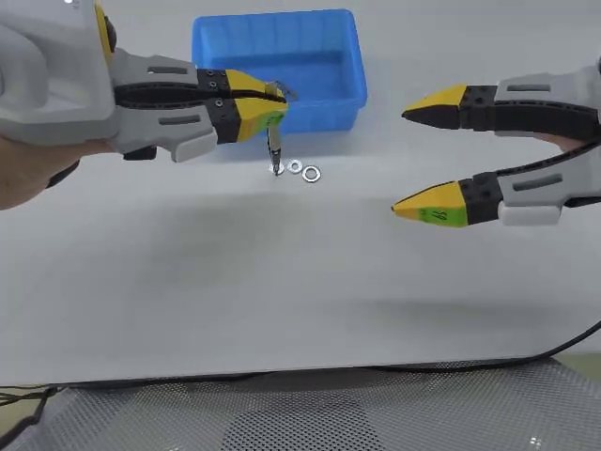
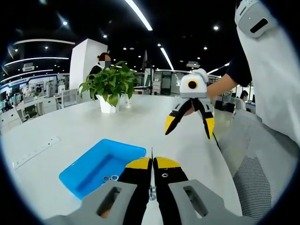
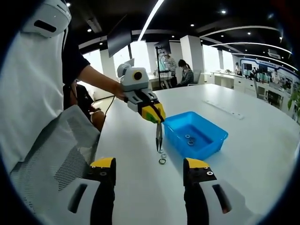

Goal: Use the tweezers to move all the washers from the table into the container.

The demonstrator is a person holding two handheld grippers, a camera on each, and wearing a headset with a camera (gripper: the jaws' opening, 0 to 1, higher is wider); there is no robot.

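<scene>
On the bench (image 1: pixel 282 310), to the right of the container (image 1: pixel 282 56) and nearer than its front wall, the right hand-held gripper (image 1: pixel 400 162) is held with its jaws spread wide and nothing between them. Just in front of the container's front wall, the left hand-held gripper (image 1: pixel 274 105) is clamped narrowly on the tweezers (image 1: pixel 274 146), which are pointed down at the bench. The tweezer tips are set on or just beside the leftmost of the washers (image 1: pixel 312 174), which lie in a short row just in front of the container. Whether one is pinched cannot be told. A pick-up is judged to be the step in hand. For the next move, one washer would have to be nipped between the tips, lifted clear of the front wall and carried the short way over the container's rim before being released. Farther back, inside the container, a few washers are seen lying on its floor in both gripper views, so the task is judged partly done.
</scene>
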